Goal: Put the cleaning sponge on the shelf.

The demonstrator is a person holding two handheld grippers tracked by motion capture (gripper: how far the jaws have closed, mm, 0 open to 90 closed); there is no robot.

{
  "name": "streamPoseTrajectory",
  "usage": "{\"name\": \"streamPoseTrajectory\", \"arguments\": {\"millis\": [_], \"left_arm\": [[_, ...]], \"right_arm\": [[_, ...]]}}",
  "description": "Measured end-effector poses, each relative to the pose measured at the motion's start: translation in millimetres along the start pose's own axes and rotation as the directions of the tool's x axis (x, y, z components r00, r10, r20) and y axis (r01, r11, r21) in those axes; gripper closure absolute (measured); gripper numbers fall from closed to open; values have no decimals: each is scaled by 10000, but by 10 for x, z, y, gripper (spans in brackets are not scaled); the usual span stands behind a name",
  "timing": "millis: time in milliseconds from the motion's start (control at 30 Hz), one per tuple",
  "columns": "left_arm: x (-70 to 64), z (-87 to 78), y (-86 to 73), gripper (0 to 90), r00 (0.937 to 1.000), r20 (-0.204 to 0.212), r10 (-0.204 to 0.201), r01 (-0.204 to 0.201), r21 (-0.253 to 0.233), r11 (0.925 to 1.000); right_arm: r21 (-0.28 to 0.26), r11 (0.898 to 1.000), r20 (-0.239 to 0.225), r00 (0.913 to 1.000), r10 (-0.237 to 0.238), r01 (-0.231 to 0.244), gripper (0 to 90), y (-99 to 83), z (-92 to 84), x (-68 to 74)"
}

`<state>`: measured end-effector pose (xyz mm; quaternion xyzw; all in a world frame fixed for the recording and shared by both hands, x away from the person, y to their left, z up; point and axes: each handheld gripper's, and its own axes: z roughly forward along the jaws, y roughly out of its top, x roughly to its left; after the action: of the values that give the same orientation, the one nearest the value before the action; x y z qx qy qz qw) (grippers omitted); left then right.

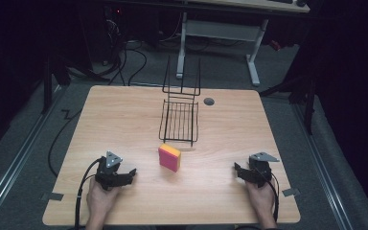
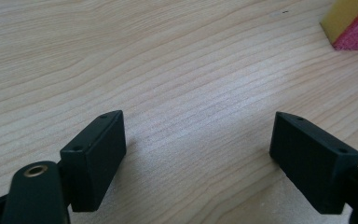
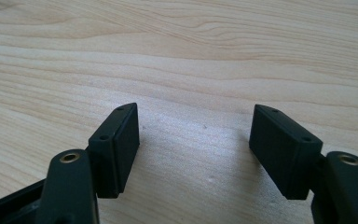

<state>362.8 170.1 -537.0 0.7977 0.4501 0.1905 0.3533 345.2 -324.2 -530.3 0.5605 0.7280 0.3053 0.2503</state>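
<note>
While resting low near the front edge, both grippers sit well apart on a pale wooden table (image 1: 124, 110). Behind centre — black wire rack (image 1: 178, 120), lying flat. Just in front of it, yellow-and-pink sponge (image 1: 169, 157), between the grippers. Left gripper (image 1: 133, 173) — jaws spread, holding nothing. Right gripper (image 1: 236, 168) likewise spread over bare wood.

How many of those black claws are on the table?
2: the left claw lies at the table's near left, the right claw at its near right, each in a hand, either side of the sponge.
</note>
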Motion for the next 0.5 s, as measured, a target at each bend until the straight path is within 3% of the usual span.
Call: {"name": "streamPoseTrajectory", "arguments": {"millis": [500], "left_arm": [[-4,12,11,181,9998,-94,-158,158,11,9999]], "right_arm": [[1,10000,-26,10000,32,-32,337,-1,-2,8]]}}
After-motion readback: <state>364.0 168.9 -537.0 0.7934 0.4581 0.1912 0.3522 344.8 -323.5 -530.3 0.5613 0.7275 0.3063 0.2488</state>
